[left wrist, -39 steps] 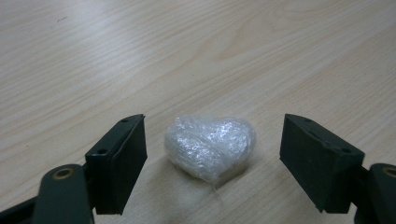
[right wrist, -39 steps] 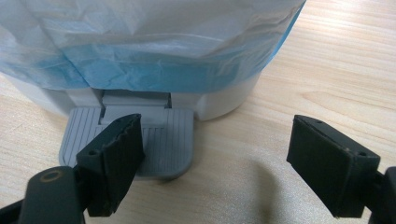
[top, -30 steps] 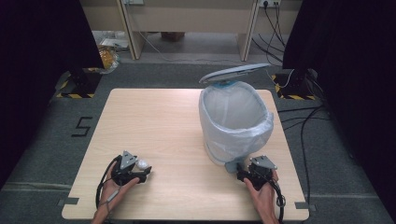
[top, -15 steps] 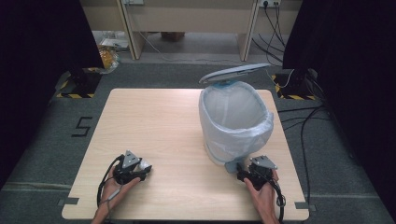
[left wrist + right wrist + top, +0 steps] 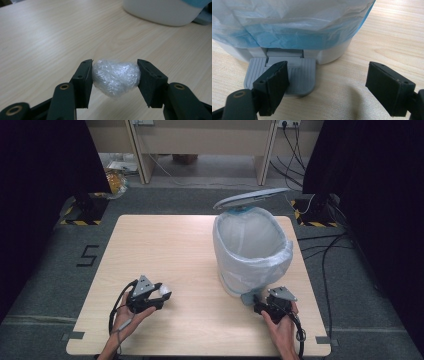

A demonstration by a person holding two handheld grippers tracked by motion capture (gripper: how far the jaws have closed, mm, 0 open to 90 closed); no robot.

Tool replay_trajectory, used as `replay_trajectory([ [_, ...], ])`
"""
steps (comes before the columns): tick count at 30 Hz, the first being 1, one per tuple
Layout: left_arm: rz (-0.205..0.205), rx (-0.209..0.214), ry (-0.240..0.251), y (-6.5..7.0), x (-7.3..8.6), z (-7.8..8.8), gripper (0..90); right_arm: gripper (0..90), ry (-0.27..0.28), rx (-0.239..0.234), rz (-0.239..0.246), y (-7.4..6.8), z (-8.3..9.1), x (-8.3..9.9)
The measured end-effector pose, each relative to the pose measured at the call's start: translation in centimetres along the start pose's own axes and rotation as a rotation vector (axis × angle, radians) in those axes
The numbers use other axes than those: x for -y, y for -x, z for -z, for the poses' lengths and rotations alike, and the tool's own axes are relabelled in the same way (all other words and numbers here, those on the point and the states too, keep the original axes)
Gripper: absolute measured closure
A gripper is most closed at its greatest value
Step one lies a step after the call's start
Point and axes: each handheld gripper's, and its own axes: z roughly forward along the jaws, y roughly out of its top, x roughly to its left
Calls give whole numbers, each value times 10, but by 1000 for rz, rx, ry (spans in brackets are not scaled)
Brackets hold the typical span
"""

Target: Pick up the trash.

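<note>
This looks like a lab recording bay: a bare wooden table (image 5: 165, 245) on grey carpet, black curtains (image 5: 45, 160) on both sides, hazard-striped stand bases (image 5: 80, 221), trailing cables (image 5: 330, 255), and a taped number five (image 5: 88, 255) on the floor.

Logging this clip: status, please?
Left gripper shut on plastic wad, off the table. Right gripper open, one jaw on bin pedal; lid up. Path clear.

Bin (image 5: 252, 255) on table (image 5: 165, 240) (right half), wad (image 5: 162, 291) at front left.
</note>
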Motion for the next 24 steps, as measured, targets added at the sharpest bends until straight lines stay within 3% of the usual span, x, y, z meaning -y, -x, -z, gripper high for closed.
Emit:
replay_trajectory([
  [4,-12,43,35,6,-21,1,477,184,-2,0,-1,0,0,0],
  [12,-27,79,77,11,-48,-2,477,184,-3,-4,-1,0,0,0],
  [24,-35,145,161,15,-102,-6,477,184,-2,-7,-2,1,0,0],
])
